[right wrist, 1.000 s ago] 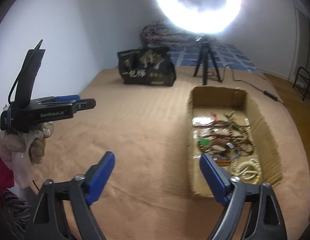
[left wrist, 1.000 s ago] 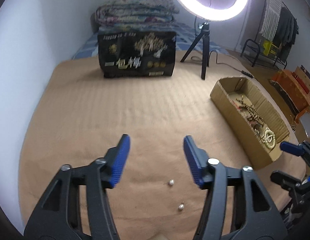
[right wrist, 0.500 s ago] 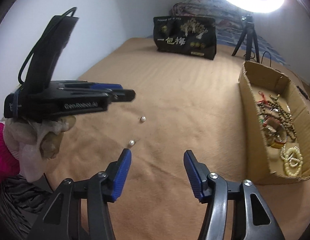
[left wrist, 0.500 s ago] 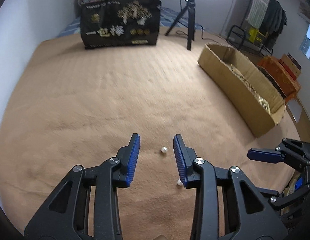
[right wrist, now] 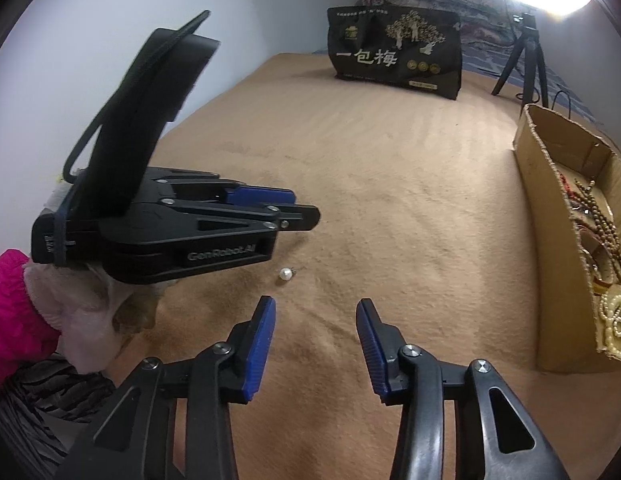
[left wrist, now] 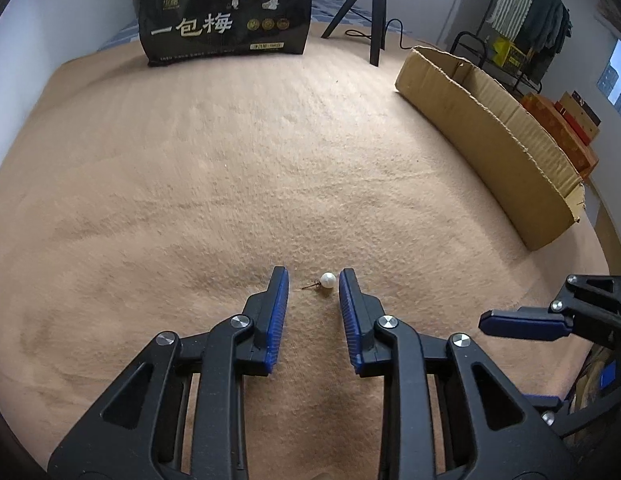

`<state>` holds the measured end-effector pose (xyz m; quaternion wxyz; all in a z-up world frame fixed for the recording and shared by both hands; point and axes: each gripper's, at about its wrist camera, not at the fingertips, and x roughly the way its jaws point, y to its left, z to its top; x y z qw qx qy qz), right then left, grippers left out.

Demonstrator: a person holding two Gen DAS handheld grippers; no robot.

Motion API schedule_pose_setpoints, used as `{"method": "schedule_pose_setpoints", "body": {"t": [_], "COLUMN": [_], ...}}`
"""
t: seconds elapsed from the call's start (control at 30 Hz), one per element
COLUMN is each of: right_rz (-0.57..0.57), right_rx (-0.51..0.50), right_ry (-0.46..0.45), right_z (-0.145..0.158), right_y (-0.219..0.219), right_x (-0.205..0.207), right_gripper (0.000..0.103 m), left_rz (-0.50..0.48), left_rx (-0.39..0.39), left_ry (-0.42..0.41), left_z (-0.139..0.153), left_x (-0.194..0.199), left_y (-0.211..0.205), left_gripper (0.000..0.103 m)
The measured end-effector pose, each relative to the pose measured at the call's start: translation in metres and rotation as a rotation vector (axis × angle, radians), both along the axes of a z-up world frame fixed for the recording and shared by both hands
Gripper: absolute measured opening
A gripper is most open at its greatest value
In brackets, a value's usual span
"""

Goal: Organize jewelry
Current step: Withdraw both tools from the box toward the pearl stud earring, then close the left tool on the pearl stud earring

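Note:
A white pearl stud earring [left wrist: 327, 280] lies on the tan blanket between the blue fingertips of my left gripper [left wrist: 313, 278]. Its jaws are closing, with the pads still apart from the pearl. In the right wrist view the left gripper [right wrist: 304, 216] hovers low over the blanket. A second pearl earring [right wrist: 285, 274] lies beneath its body. My right gripper [right wrist: 315, 310] stands just behind and to the right of that pearl, its jaws closing with nothing between them. A cardboard box [right wrist: 550, 208] on the right holds bead strands and bracelets [right wrist: 598, 236].
A black printed bag [left wrist: 226, 12] stands at the far end of the blanket, with a tripod [left wrist: 374, 12] beside it. The cardboard box [left wrist: 490, 128] runs along the right side. A gloved hand with a pink sleeve [right wrist: 14, 300] holds the left gripper.
Both grippers have sunk toward the blanket and their jaws have narrowed. The left gripper now straddles one pearl earring. The right gripper swung left from the box toward the pearls.

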<state>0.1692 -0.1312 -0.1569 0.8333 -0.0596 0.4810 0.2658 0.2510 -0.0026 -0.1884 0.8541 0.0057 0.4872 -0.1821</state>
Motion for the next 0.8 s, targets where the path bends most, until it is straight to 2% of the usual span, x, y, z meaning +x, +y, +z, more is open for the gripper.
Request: {"method": "schedule_pose_setpoints", "body": {"t": [0.13,0.2,0.23,0.5,0.8], "right_rz": [0.007,0.01,0.011,0.032,0.058], "right_rx": [-0.002,-0.004,-0.005,-0.024,-0.037], "right_ry": [0.012,0.015,0.017,0.024,0.018], "right_z": [-0.003,-0.005,-0.006,-0.015,-0.023], "right_y": [0.004,0.007,0.008,0.021,0.043], "right_x": [0.003,0.004,0.005,0.01,0.021], "right_gripper": [0.04,0.04,0.039,0.037,0.03], "left_rz": [-0.009,-0.012,-0.009,-0.008,0.038], "left_rx": [0.001,0.017,0.022,0.052,0.053], "left_ry": [-0.007,-0.014,-0.016,-0.033,-0.032], "left_z": [-0.002,-0.004,-0.006,-0.008,-0.01], "left_x": [0.0,0.0,0.001,0.0,-0.003], "left_y": [-0.003,-0.005,-0.005,-0.001,0.025], "left_gripper": [0.025,0.016,0.015,0.014,0.014]}}
